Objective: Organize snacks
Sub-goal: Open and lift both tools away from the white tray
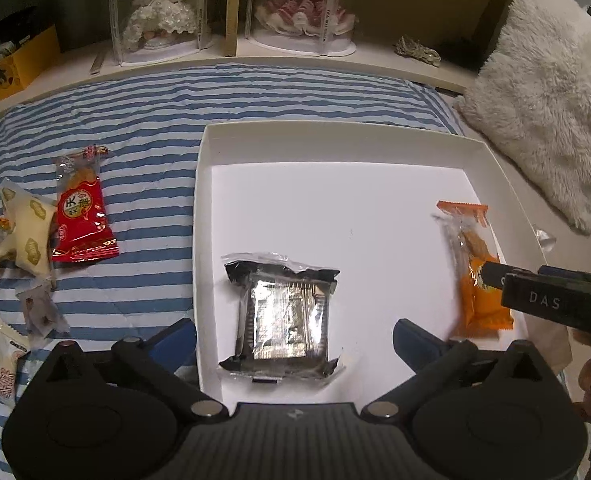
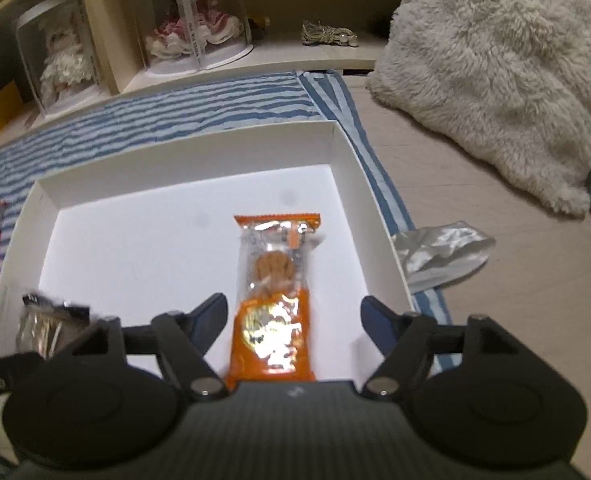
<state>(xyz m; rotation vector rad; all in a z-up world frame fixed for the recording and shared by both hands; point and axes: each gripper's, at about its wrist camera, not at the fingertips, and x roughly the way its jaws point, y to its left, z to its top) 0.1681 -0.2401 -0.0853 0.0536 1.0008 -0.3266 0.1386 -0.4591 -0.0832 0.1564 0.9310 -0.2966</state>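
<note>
A shallow white box (image 1: pixel 335 130) lies on a blue-striped bedspread. Inside it, near the front, is a black and silver snack pack (image 1: pixel 281 320), lying flat between the wide-open fingers of my left gripper (image 1: pixel 295 336), which do not touch it. At the box's right side lies an orange biscuit pack (image 2: pixel 273 300). My right gripper (image 2: pixel 295 316) stands open around it, pads clear of the wrapper. The orange pack (image 1: pixel 475 280) also shows in the left wrist view, partly behind a right gripper finger (image 1: pixel 495 276). The black pack (image 2: pixel 47 324) shows at the right wrist view's left edge.
Loose snacks lie on the bedspread left of the box: a red pack (image 1: pixel 81 216), a cream pack (image 1: pixel 27 232) and several more. A fluffy white pillow (image 1: pixel 543 112) sits at the right. A crumpled silver bag (image 2: pixel 443 252) lies beside the box. Shelves with cased dolls (image 1: pixel 159 12) stand behind.
</note>
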